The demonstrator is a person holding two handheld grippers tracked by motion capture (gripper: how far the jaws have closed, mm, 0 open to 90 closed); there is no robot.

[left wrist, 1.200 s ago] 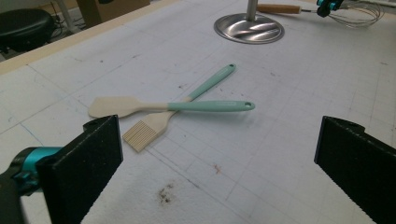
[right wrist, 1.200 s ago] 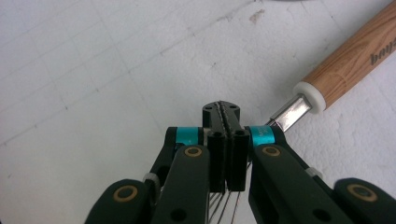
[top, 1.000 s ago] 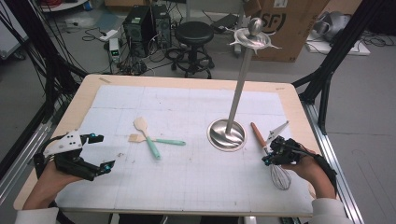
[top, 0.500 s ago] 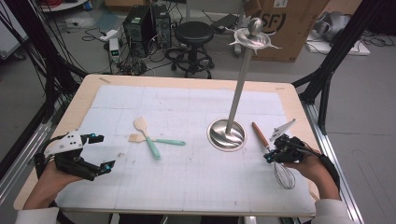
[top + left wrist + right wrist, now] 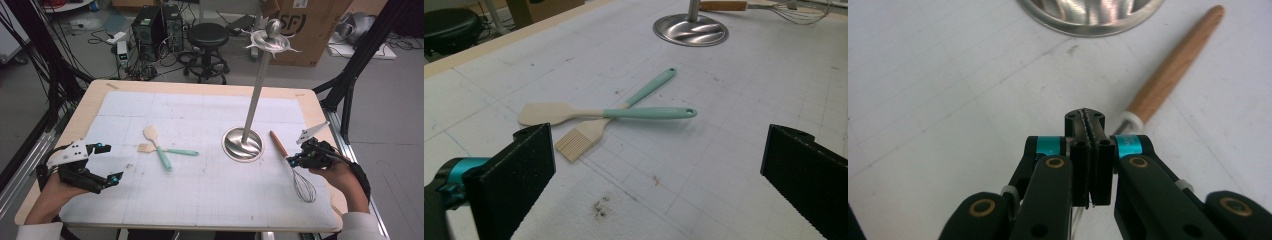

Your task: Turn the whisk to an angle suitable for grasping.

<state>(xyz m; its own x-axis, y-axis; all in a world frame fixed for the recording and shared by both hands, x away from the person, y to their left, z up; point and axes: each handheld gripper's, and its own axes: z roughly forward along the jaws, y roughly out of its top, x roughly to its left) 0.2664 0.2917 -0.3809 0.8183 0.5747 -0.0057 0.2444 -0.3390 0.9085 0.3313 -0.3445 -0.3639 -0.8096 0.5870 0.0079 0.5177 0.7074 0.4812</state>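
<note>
My right tool [image 5: 295, 161] was just to the right of the stand's round steel base [image 5: 242, 145], jaws pressed tight together. In the right gripper view the right tool [image 5: 1090, 120] had thin wire showing under the pads, so I read it as pinching the whisk [image 5: 304, 187] at its neck, where the wires meet the handle. The wooden handle [image 5: 1173, 70] ran out beyond the tips toward the base [image 5: 1088, 12], and the wire balloon hung back on my side, away from the base. Gripping at the neck made sense to me: the wires are thin enough for a firm pinch, and the loop end was left free. I could not tell whether the whisk was off the table [image 5: 200, 87] or resting on it.

The stand's pole rose from the base to a hooked crown [image 5: 272, 40]. My guess was that the whisk was headed up there to hang.

My left tool [image 5: 111, 162] waited well left of the base, jaws spread wide and holding nothing. It faced the spatula [image 5: 544, 114] and the brush [image 5: 574, 145], which lay crossed between it and the base [image 5: 690, 30]. That seemed a sensible place to wait, lined up on those two while my right did its job.
</note>
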